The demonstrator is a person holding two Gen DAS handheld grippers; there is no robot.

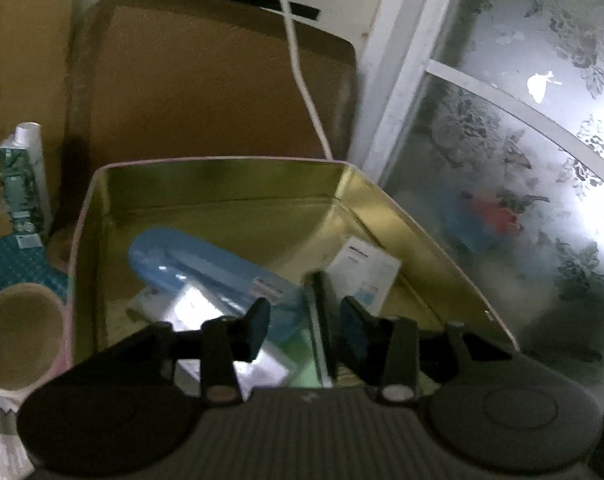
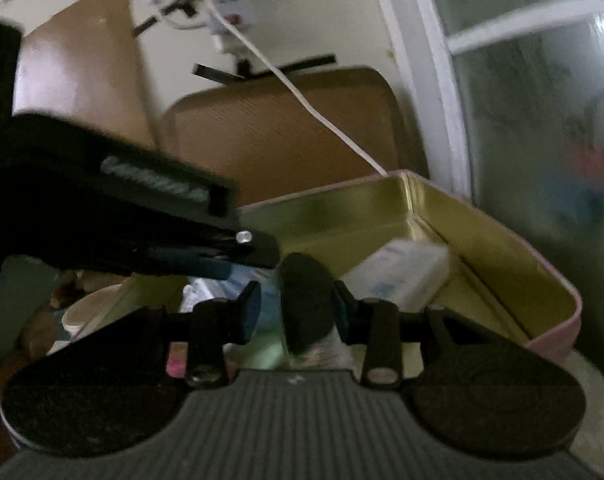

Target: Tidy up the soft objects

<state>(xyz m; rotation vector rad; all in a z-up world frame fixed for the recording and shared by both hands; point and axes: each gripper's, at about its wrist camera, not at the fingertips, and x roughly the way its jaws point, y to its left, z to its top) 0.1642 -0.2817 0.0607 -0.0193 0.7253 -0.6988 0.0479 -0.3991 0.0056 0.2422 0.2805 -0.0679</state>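
A gold-lined pink tin box holds a blue rounded case, a white packet and clear plastic packets. My left gripper hovers just above the box's near side, jaws apart, with a thin dark-edged flat item standing upright between them; contact is unclear. In the right wrist view the same box lies ahead. My right gripper has a black oval pad between its fingers, against the right one. The left gripper's dark body reaches in from the left.
A brown board leans on the wall behind the box, with a white cable running down. A frosted floral window is at right. A paper cup and a patterned carton stand at left.
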